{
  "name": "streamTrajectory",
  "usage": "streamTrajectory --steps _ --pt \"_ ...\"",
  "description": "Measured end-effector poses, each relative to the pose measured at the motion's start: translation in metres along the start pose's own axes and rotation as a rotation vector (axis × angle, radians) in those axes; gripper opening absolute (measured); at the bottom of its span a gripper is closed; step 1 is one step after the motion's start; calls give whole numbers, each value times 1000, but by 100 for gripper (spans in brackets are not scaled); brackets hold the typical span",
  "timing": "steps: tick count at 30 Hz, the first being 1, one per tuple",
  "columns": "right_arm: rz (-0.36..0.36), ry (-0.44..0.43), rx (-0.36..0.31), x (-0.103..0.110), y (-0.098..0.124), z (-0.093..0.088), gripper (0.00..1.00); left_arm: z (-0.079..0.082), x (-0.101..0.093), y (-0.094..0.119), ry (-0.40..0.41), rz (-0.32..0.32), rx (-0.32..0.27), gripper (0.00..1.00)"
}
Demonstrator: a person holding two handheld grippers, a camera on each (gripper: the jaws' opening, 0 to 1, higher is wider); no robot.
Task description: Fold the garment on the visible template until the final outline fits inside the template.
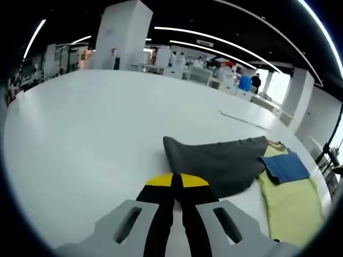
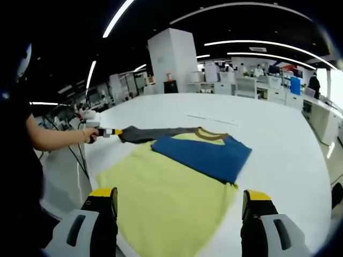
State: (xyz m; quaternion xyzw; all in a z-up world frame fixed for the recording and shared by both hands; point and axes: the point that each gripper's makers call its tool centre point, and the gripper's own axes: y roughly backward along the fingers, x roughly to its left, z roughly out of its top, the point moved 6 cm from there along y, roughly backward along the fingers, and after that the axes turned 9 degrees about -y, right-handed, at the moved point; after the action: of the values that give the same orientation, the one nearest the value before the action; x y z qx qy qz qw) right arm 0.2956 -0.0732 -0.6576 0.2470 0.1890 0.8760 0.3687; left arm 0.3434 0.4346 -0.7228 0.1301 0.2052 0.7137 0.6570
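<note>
Yellow-bodied garment (image 2: 171,198), with one grey sleeve (image 2: 155,133) and one blue sleeve (image 2: 206,154), lies flat on the white tabletop (image 2: 278,134) just ahead of our right claw (image 2: 182,211). Blue sleeve: already folded across the chest, resting on the yellow body below the collar (image 2: 211,134). Grey sleeve: stretched outward to the side, its cuff end held by our left claw (image 2: 110,132), seen in the right gripper view with a hand (image 2: 90,134) behind it. In the left gripper view the left claw (image 1: 177,184) has its yellow-tipped jaws pressed together, with the grey sleeve (image 1: 220,160) meeting the tips; we judge it clenched on the cuff, the sleeve drawn taut so that it can be carried over the body like its partner. Right claw: released, jaws standing wide apart above the yellow hem, holding nothing; we judge it waits there to steady or take the lower edge. Template: we cannot make out its outline beneath the garment. Folding stands partway, by our estimate.
</note>
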Motion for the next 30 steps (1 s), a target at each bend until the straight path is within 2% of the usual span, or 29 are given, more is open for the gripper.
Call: streamTrajectory --steps 6,10,15,30 --pt "3 10 8 0 1 1 96 17 -13 -1 26 -45 -62 0" --pt "5 4 8 0 0 2 96 31 -29 -2 7 -100 -110 0" --pt "10 3 9 -1 -2 2 96 40 -44 -7 -43 -142 -113 0" --pt "30 1 14 7 -4 2 97 70 -86 -13 -47 -247 -194 0"
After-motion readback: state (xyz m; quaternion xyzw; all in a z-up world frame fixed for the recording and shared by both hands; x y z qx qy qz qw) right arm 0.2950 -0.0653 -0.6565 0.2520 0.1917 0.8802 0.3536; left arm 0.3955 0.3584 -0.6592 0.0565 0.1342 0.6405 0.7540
